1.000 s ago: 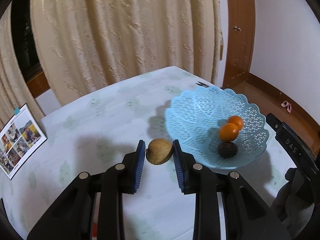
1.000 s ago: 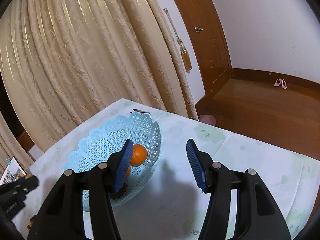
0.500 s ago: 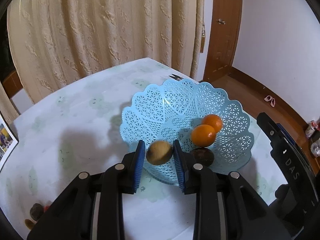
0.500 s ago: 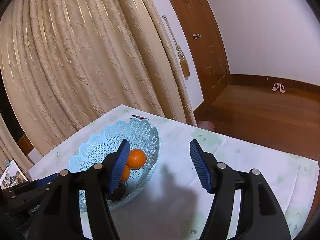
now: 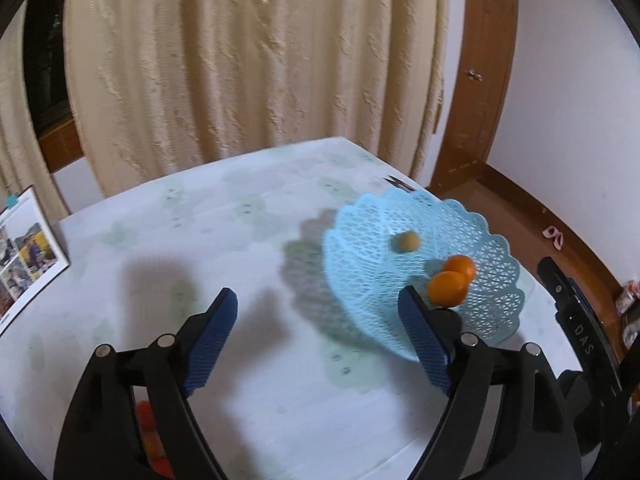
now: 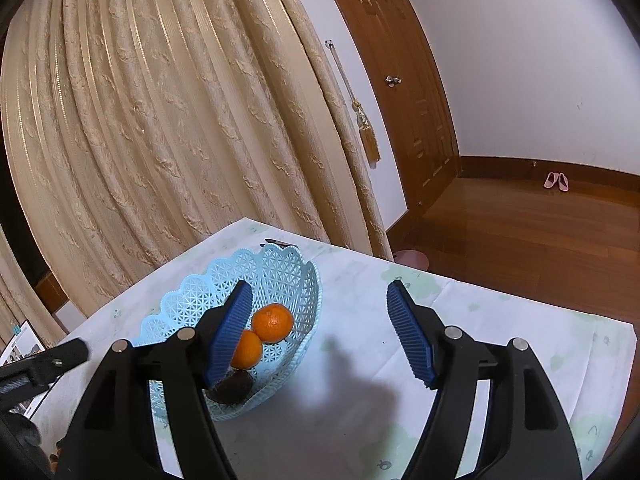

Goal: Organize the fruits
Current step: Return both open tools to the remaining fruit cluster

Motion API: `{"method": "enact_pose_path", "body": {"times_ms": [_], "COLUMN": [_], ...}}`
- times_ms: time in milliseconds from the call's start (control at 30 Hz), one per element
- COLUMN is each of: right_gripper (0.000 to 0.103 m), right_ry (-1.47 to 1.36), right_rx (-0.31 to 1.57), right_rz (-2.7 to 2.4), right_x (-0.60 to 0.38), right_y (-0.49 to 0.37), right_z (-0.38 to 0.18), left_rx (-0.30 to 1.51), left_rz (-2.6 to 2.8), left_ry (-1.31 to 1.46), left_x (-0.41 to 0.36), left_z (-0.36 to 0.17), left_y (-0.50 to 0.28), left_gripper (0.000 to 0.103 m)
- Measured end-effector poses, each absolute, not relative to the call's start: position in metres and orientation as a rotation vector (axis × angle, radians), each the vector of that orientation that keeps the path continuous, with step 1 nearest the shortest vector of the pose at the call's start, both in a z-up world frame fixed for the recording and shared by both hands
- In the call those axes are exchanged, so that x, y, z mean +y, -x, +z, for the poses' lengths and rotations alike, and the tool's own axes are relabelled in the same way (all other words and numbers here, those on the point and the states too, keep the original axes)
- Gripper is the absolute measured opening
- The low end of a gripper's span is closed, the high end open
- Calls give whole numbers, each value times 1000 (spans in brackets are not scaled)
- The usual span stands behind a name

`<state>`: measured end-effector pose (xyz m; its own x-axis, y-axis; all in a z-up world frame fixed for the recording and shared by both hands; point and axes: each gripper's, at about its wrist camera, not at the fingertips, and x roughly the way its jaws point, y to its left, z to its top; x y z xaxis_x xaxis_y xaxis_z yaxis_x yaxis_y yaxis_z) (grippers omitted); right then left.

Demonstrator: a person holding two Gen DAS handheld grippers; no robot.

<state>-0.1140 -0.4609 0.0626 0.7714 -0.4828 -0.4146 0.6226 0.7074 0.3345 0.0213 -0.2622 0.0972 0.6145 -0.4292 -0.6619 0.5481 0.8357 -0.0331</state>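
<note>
Pale-blue lattice plastic: the basket [image 5: 496, 280] sits on the worktop [image 5: 248, 264], right of centre in my left wrist view. My left tool [image 5: 318, 334] has just been opening; its jaws stand wide with nothing between them, over bare worktop on the near left of the basket. The brown fruit [image 5: 406, 241] now shows blurred against the basket's inner wall, apart from my pads, so I judge it released and dropping or rolling in. My right tool [image 6: 320, 336] has also just been widening and holds nothing; it hangs over the worktop just right of the basket.

Count inside the basket: oranges, two [image 5: 448, 289] [image 5: 460, 266], touching; dark fruit [image 6: 234, 386], one, near side, clear in the right wrist view; brown fruit, one. Four pieces total.

Left to do: red and orange blurs [image 5: 150, 428] at the near left edge of the left wrist view, partly behind my tool, look like further fruit waiting on the worktop. Number cannot be read. A photo sheet [image 5: 24, 256] lies at far left, not part of the job.
</note>
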Motion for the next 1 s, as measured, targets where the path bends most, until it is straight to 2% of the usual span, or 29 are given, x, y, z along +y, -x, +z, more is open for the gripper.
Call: {"method": "enact_pose_path", "body": {"times_ms": [500, 1000], "right_gripper": [72, 77], "right_ry": [-407, -301], "right_rx": [354, 462], "right_rz": [-566, -285], "right_x": [-432, -341], "right_y": [103, 70], "right_z": [67, 80], "left_rx": [704, 808], "left_rz": [-357, -181], "left_ry": [-122, -47], "left_x": [-132, -30], "left_z": [102, 61], "left_y": [-33, -39], "left_gripper": [87, 87]}}
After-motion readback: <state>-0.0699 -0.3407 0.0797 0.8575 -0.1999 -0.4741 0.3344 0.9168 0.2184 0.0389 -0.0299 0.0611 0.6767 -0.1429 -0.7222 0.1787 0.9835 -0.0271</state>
